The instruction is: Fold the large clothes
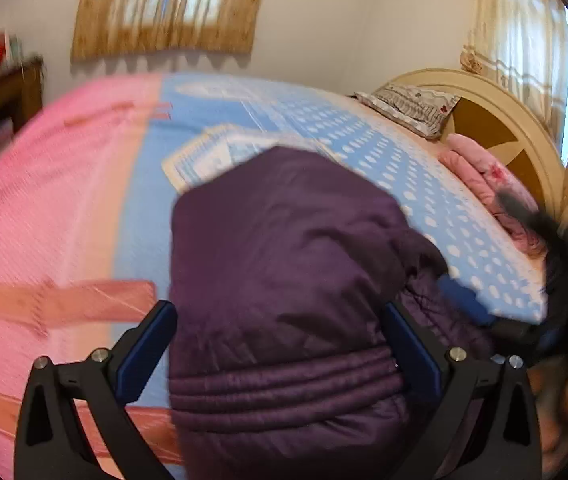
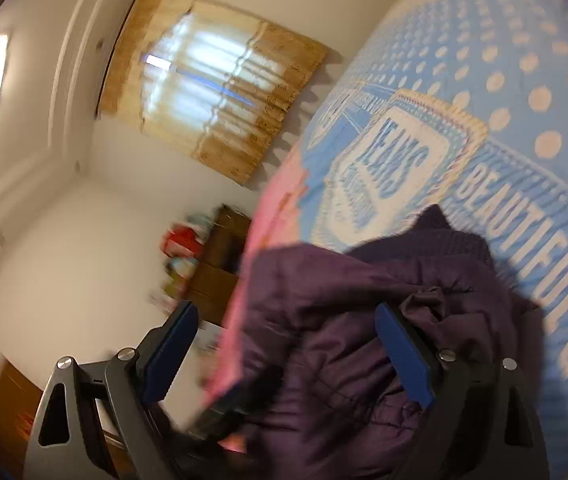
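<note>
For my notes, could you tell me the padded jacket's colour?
Dark purple quilted jacket, clearest in the left wrist view.

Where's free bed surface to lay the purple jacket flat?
Open: the pink half of the bedspread, left of the purple jacket; also the blue dotted stretch toward the pillow. Crowded: pink bedding by the headboard.
</note>
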{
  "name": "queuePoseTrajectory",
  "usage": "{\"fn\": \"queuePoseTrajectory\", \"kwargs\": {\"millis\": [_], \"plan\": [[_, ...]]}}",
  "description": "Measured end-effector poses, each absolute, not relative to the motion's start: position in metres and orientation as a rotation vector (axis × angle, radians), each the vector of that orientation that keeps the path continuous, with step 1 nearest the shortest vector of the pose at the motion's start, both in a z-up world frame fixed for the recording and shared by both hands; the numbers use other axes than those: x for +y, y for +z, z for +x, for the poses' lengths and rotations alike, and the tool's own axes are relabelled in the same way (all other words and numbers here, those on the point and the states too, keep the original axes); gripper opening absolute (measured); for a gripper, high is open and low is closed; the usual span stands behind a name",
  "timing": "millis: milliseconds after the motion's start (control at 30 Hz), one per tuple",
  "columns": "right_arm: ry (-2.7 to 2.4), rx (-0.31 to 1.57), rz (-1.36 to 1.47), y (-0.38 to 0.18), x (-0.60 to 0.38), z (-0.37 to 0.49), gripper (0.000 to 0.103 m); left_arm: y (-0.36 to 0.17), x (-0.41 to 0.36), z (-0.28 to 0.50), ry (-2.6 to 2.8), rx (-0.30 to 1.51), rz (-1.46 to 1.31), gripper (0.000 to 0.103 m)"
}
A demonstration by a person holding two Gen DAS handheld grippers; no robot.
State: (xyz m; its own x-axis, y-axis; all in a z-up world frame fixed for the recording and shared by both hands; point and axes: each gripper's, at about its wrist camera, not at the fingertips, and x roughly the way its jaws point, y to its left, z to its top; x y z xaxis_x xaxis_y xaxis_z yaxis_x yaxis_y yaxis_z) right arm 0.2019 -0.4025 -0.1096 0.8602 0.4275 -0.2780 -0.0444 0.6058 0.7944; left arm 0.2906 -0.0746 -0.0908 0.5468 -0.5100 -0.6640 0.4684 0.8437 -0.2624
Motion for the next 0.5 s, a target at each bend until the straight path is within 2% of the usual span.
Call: {"fn": "queuePoseTrajectory", "kwargs": {"millis": [500], "plan": [[0.317, 0.453, 0.881, -0.151, -0.399, 0.208, 0.090, -0.103, -0.087, 0.287, -0.534, 0.800, -0.015, 0.103]]}}
